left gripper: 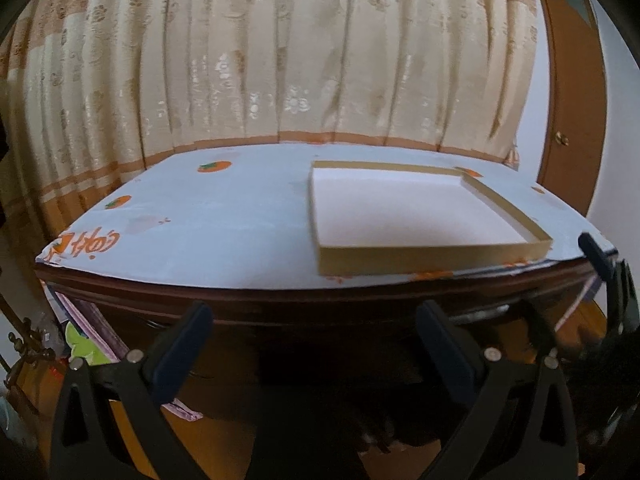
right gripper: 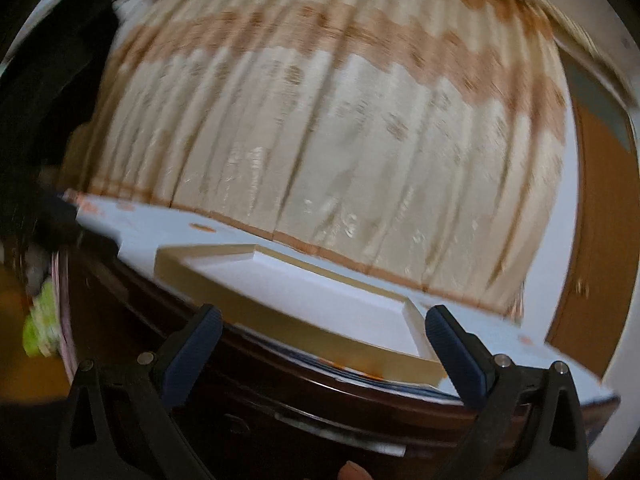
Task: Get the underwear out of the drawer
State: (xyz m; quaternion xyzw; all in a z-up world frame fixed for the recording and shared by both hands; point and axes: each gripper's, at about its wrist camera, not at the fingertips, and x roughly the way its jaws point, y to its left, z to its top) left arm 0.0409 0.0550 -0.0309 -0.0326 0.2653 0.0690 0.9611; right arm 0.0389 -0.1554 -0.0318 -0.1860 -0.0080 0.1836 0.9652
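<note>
At far left, beside the dresser: a green-and-white item (left gripper: 82, 346), blurred, identity unclear. 
Dresser (left gripper: 320, 308): dark wood, topped by a pale blue cloth (left gripper: 224, 232) printed with orange fruit. 
Curtain (left gripper: 280, 60): beige, pleated, hanging behind the dresser. 
Shallow box (left gripper: 424, 256): gold-sided, white inside, holding nothing, resting toward the right of the cloth. 
Drawer (right gripper: 304, 420): dark front below the dresser top; appears not pulled out. 
Underwear: not visible; presumably inside the drawer.

Risks: the right view is smeared by motion, so a hurried reach could miss the drawer pull or knock the box, which sits near the front edge.

Left gripper (left gripper: 314, 334): jaws apart, holding nothing, level, facing the dresser edge head-on. 
Right gripper (right gripper: 322, 338): jaws apart, holding nothing, rolled to one side, close to the box's front rim.
</note>
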